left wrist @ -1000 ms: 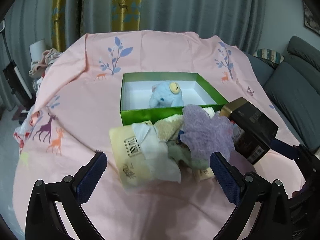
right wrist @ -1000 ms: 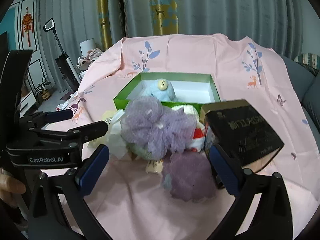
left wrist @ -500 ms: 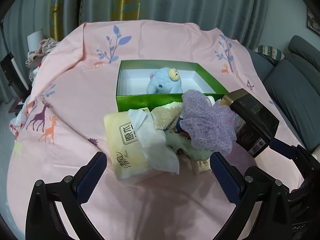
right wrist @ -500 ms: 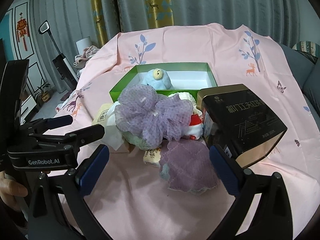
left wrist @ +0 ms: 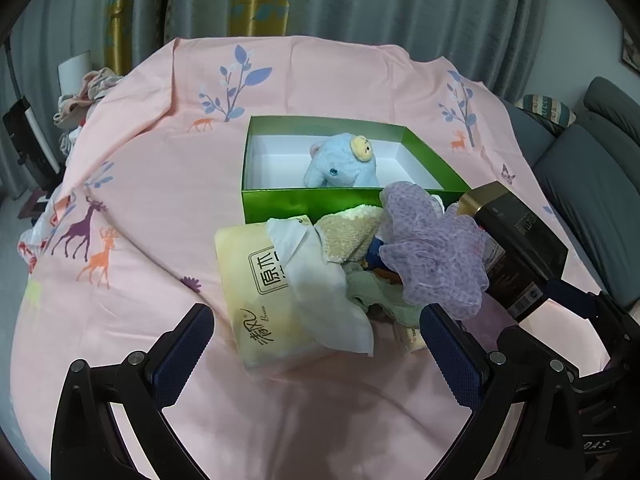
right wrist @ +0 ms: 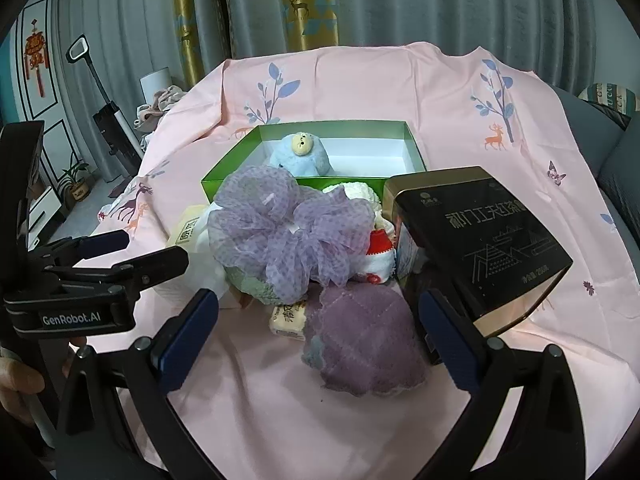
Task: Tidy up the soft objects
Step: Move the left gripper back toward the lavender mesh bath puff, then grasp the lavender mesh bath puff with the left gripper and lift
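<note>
Both the left gripper (left wrist: pixel 316 344) and the right gripper (right wrist: pixel 318 330) hang spread wide and empty, the soft pile's purple mesh puff (right wrist: pixel 288 226) just ahead of them, the green box (left wrist: pixel 320 200) with a blue plush (left wrist: pixel 340 166) beyond.

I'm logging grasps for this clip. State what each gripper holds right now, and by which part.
Nothing is held. The left gripper and right gripper are both open and empty, short of the pile; the purple mesh pouf lies untouched.
</note>
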`<move>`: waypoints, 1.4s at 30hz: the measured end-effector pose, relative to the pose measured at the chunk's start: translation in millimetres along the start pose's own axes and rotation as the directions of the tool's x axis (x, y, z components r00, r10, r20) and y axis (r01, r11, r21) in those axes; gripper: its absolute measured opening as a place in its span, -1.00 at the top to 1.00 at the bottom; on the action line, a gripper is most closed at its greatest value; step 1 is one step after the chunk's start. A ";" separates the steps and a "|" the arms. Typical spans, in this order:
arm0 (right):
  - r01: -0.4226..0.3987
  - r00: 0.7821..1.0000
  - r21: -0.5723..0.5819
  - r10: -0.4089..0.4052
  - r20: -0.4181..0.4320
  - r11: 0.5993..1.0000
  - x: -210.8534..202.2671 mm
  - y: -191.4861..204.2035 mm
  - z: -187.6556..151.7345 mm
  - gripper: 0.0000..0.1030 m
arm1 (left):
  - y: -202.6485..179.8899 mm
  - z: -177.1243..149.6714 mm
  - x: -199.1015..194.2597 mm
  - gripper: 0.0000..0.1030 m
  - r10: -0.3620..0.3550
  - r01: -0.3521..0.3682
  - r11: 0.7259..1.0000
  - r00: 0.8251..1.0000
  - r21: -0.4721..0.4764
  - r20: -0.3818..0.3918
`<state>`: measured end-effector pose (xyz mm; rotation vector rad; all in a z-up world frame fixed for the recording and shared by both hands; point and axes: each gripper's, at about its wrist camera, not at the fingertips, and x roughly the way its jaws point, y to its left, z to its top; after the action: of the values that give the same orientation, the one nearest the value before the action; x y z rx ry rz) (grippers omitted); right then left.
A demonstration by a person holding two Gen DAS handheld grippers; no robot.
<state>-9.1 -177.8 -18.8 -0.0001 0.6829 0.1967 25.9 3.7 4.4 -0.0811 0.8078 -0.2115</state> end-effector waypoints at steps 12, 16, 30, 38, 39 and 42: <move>-0.105 0.994 0.009 0.105 0.025 0.994 8.1 -8.3 -5.4 -0.95 | 9.1 11.2 9.0 -0.99 -0.341 0.341 0.936 0.940 -0.091 0.016; -0.147 0.989 0.013 0.146 0.035 0.989 17.1 -10.5 -7.9 -0.94 | 3.0 17.5 17.6 -0.99 -0.369 0.369 0.927 0.929 -0.065 0.015; -0.163 0.985 0.007 0.163 0.059 0.987 40.6 -5.8 1.7 -0.40 | -17.8 35.0 55.4 -0.13 -0.447 0.444 0.894 0.893 -0.065 -0.052; -0.182 0.983 -0.014 0.182 0.035 0.983 49.7 -4.1 -1.0 0.71 | -19.0 28.7 46.0 0.65 -0.454 0.451 0.890 0.891 -0.062 -0.032; -0.176 0.984 -0.009 0.176 0.035 0.984 48.9 -4.6 -1.5 0.78 | -19.5 27.5 43.1 0.73 -0.455 0.453 0.890 0.890 -0.061 -0.024; -0.190 0.979 0.002 0.189 0.074 0.982 35.0 -3.5 -2.8 0.81 | -22.1 24.9 32.6 0.80 -0.460 0.460 0.887 0.888 -0.038 0.000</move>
<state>16.3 -175.1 -43.2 0.0812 0.6099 0.3751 62.3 -25.2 1.8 -0.3093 0.7929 -0.6483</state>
